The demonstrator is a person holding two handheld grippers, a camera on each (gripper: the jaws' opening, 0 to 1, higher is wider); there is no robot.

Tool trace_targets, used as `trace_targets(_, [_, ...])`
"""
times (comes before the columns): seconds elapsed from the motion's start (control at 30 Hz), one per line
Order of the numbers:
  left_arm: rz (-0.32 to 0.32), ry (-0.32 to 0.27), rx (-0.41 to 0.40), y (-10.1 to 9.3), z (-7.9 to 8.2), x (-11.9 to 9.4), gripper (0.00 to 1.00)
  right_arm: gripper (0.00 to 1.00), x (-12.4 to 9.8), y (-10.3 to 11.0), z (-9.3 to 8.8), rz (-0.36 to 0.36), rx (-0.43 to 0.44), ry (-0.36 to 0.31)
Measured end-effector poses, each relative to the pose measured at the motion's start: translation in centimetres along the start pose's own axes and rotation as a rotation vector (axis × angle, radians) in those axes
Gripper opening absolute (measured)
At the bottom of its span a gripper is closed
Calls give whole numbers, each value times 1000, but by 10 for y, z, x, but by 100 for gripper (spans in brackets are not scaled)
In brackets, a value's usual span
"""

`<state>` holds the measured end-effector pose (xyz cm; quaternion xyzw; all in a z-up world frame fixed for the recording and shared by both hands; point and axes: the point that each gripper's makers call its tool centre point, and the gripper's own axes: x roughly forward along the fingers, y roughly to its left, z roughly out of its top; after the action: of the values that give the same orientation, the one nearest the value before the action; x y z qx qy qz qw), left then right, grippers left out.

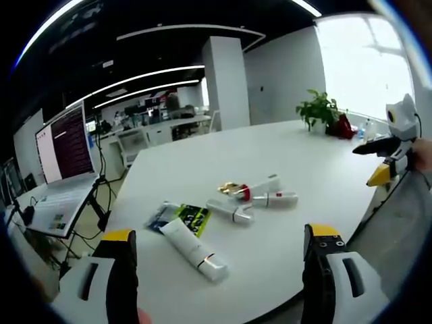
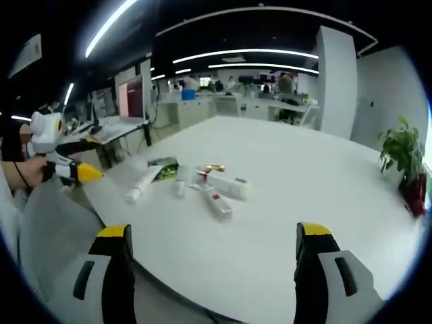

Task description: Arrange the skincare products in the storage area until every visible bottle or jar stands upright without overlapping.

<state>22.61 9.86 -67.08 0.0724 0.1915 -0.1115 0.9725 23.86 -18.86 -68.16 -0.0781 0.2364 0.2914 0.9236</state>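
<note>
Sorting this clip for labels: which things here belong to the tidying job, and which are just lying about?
Job items:
white tube, lying flat
green sachet
blue sachet
slim bottle, on its side
red-banded bottle, on its side
red-capped tube
gold item

Lying about:
laptop
plant
red object beside the plant

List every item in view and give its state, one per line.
Large white tube: lying flat on the table, cap toward the camera.
Green and black sachet: flat.
Red-banded tubes: lying down, clustered.
Small white tube: lying down.
Left gripper: open, empty.
Right gripper: open, empty.
Potted plant: upright.
</note>
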Motion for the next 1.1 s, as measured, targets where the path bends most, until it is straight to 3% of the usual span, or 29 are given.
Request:
trace_targets(0.77, [-6,22,5,1,-4,3,96,99,11,3,1,44,1,20])
trace_targets(0.87, [-10,25,10,0,-4,4,96,93,15,1,1,53,-1,29])
trace_targets(1.1, [-21,38,8,-1,-7,5,96,93,23,-8,2,57,-17,54])
